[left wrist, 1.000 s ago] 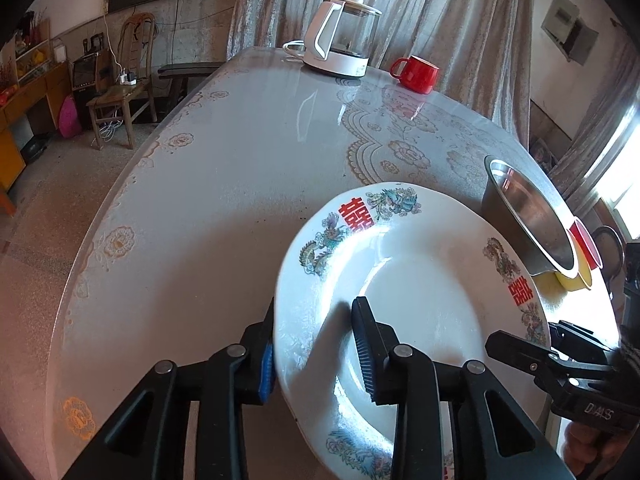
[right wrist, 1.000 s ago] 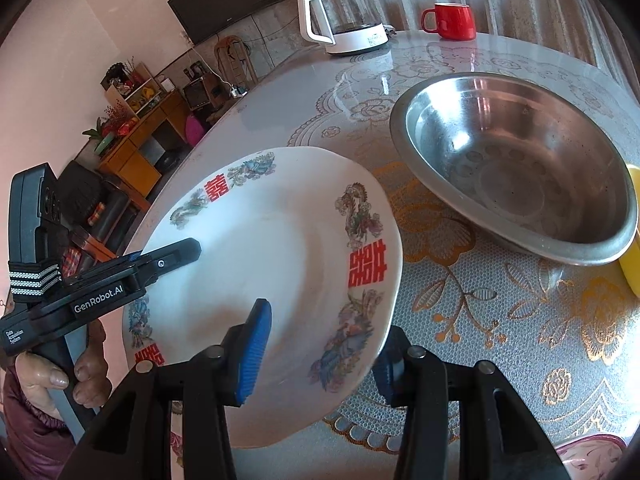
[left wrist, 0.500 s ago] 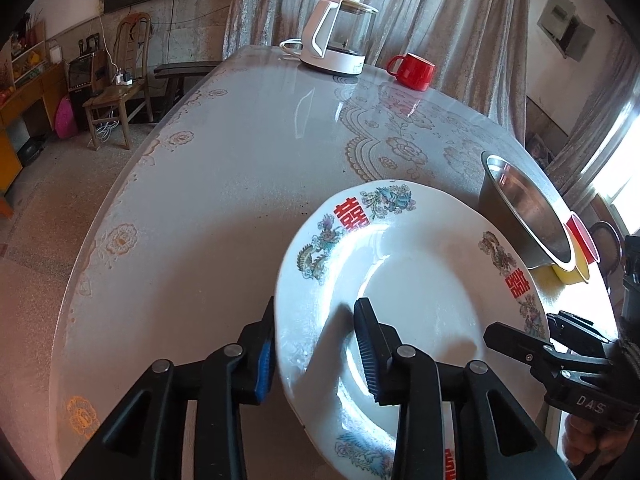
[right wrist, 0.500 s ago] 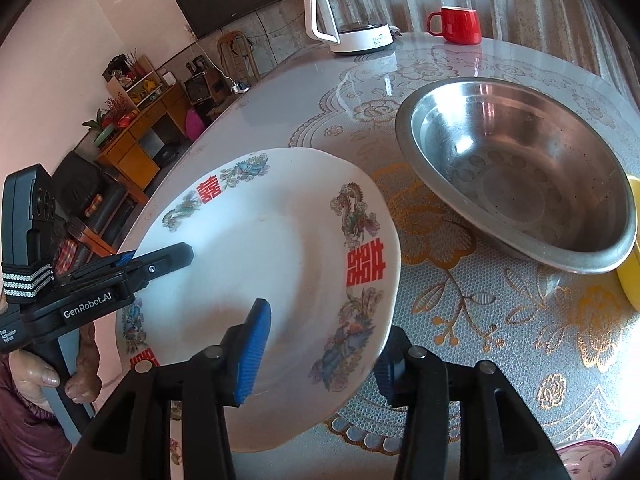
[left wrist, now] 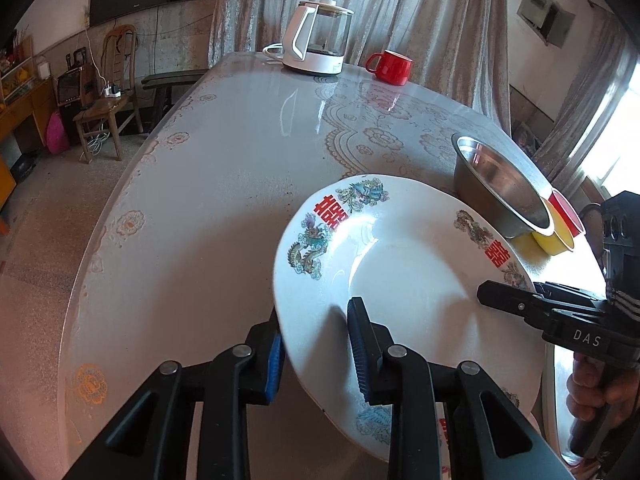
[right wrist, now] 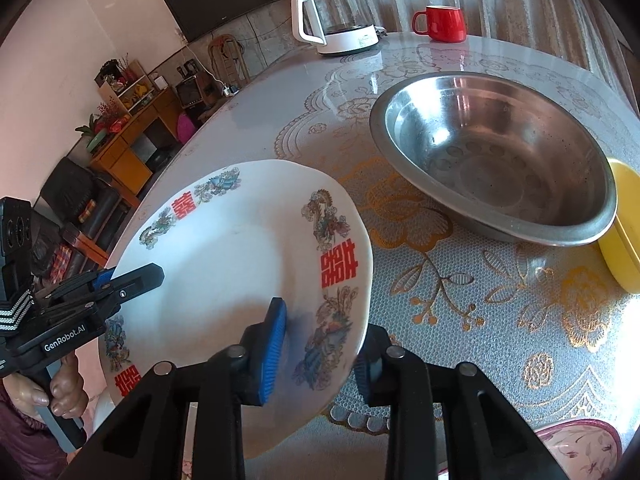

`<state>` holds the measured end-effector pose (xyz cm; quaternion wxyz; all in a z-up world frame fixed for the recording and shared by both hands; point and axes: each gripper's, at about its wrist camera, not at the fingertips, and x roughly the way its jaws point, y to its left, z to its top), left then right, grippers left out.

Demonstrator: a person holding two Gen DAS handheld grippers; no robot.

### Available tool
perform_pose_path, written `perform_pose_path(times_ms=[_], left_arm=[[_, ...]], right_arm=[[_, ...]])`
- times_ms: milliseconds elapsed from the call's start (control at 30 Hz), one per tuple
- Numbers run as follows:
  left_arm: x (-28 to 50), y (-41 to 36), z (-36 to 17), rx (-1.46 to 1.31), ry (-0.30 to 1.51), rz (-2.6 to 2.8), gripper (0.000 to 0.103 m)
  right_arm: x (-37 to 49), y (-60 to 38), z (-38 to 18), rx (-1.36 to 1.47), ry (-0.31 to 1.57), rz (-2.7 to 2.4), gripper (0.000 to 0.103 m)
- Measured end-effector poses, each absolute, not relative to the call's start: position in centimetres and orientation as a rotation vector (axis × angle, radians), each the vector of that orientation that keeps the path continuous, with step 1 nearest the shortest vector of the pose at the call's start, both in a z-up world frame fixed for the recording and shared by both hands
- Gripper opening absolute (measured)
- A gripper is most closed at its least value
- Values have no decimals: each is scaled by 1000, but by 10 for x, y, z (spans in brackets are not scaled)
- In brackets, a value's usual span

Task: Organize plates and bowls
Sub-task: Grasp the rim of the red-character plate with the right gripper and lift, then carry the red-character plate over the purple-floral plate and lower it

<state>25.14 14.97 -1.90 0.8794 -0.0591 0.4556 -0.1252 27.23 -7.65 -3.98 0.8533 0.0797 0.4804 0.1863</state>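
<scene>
A white plate [left wrist: 400, 280] [right wrist: 224, 248] with red characters and dragon prints hangs tilted at the near edge of the table, held from both sides. My left gripper [left wrist: 316, 332] straddles its left rim, one blue pad under the rim and one finger on top; its jaws are closing on the rim. My right gripper [right wrist: 320, 336] straddles the right rim the same way, jaws also closing, pads on the plate. Each gripper shows in the other's view: the left gripper [right wrist: 132, 280] and the right gripper [left wrist: 500, 296]. A steel bowl [right wrist: 500, 160] [left wrist: 500, 184] sits to the right.
A yellow bowl [right wrist: 624, 216] [left wrist: 554, 236] and a red dish [left wrist: 566, 212] lie beyond the steel bowl. A kettle [left wrist: 320, 40] and red mug [left wrist: 390, 66] stand at the table's far end [left wrist: 220, 200]. A pink floral dish [right wrist: 580, 448] is at the near right.
The right gripper's blue pad has moved in onto the plate's face, narrowing the jaws. The left jaws have narrowed slightly on the rim. The plate has barely shifted.
</scene>
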Motion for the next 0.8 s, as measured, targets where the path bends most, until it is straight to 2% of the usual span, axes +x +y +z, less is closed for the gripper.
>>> perform_pose_path(times_ms=[233,800], left_arm=[[235,145,-10,-120,923,-268,26],[194,136,13,-89,808,-293,27]], right_arm=[[263,-82,-40,195,1007,415,30],[246,-98,-25,209,937,447,27]])
